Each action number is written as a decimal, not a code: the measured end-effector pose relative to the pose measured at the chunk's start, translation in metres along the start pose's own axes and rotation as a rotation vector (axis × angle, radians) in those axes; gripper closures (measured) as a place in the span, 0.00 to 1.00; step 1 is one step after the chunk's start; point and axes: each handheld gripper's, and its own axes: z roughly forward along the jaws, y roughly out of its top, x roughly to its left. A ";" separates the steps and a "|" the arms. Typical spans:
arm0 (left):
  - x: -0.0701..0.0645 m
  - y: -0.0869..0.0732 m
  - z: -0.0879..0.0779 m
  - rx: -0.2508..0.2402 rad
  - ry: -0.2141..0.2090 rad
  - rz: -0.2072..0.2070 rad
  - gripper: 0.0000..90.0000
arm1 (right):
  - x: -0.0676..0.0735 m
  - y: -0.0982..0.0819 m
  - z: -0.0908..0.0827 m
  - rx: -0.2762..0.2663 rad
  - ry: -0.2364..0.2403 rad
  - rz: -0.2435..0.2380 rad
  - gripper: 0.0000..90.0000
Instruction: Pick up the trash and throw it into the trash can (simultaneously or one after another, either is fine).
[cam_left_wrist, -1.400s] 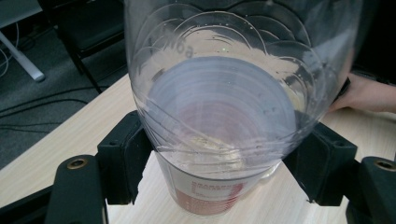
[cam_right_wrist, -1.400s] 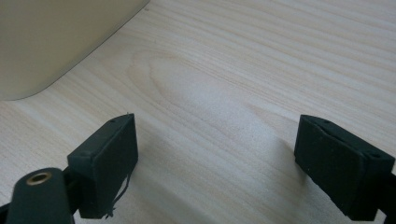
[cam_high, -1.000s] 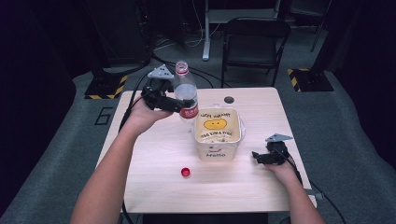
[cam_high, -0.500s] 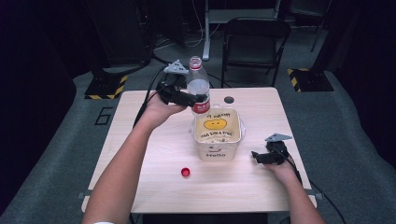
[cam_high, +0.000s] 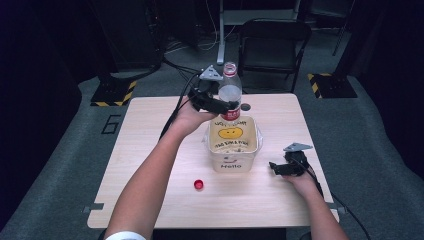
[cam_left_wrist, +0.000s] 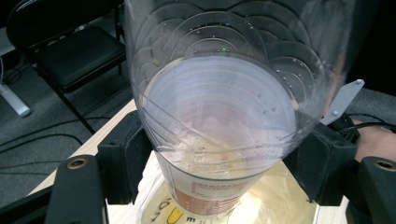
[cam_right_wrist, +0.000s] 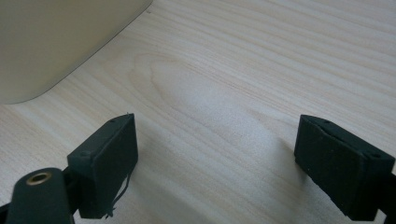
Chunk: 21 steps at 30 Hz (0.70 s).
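Observation:
My left gripper (cam_high: 226, 106) is shut on a clear plastic bottle (cam_high: 230, 89) with a red label, gripping its lower body and holding it upright above the far rim of a white tub (cam_high: 231, 163) printed with a smiley and "Hello". In the left gripper view both pads press the bottle (cam_left_wrist: 219, 112), with the tub (cam_left_wrist: 285, 196) below. A red bottle cap (cam_high: 198, 184) lies on the table in front of the tub. To the tub's right, my right gripper (cam_high: 272, 168) rests on the wood, open, with bare table between its jaws (cam_right_wrist: 217, 163) and the tub wall (cam_right_wrist: 51, 42) at upper left.
A light wooden table (cam_high: 150, 150) carries everything. A small dark round mark (cam_high: 245, 106) sits near its far edge. A black folding chair (cam_high: 272, 42) stands behind the table, and cables trail off its far left side onto the grey floor.
My left gripper has carried the bottle to the right, from left of the tub to above its far rim. The right gripper has not moved.

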 end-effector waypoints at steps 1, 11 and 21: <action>-0.001 0.000 0.003 0.004 -0.003 0.005 0.31 | 0.000 0.000 0.000 0.000 0.001 -0.001 0.14; -0.014 -0.007 0.025 0.032 -0.027 0.019 0.31 | 0.000 0.000 0.000 0.003 0.002 0.001 0.14; -0.021 -0.032 0.050 0.051 -0.034 0.009 0.31 | 0.000 0.000 0.000 0.000 0.005 -0.006 0.14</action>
